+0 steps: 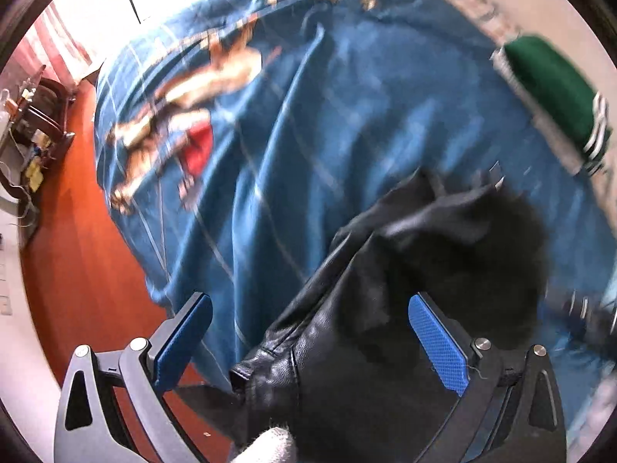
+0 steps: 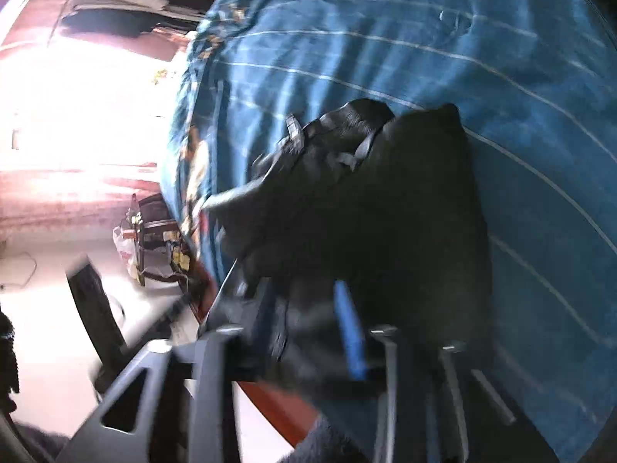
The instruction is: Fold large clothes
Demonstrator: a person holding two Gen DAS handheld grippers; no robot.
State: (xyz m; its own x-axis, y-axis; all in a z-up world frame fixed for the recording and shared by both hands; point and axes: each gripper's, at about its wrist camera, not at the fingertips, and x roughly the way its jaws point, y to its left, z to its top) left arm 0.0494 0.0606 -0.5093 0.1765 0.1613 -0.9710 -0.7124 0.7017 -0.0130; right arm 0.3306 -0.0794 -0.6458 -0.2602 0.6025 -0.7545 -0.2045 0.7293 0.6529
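Black leather jacket (image 1: 347,366) is lying bunched on the bed, over the blue bedspread (image 1: 308,135), near the bed's edge by the red-brown floor (image 1: 88,270). In the left wrist view, a fuzzy black collar or lining part (image 1: 501,250) is sitting at the jacket's far end, and a sleeve or hem end is hanging toward the bed edge. Left claw (image 1: 308,343) is spreading wide, blue pads (image 1: 437,347) well apart, with the jacket lying between the fingers; neither pad is clearly pressing on it. Right claw (image 2: 308,324) is blurred; its blue-padded fingers (image 2: 351,332) are standing fairly close with dark jacket fabric (image 2: 366,212) bunching between them, but cannot tell whether it is actually gripping. Grey straps or tabs (image 2: 295,131) are showing on the jacket's far part in the right view. Bedspread is showing a printed figure pattern (image 1: 185,123) and pale grid lines. Green folded garment with white stripes (image 1: 559,104) is sitting on the bed well apart from the jacket, toward the far right in the left view. Dark wooden stand with clutter (image 1: 38,123) is standing on the floor beside the bed. Bright window glare is washing out the background in both views.
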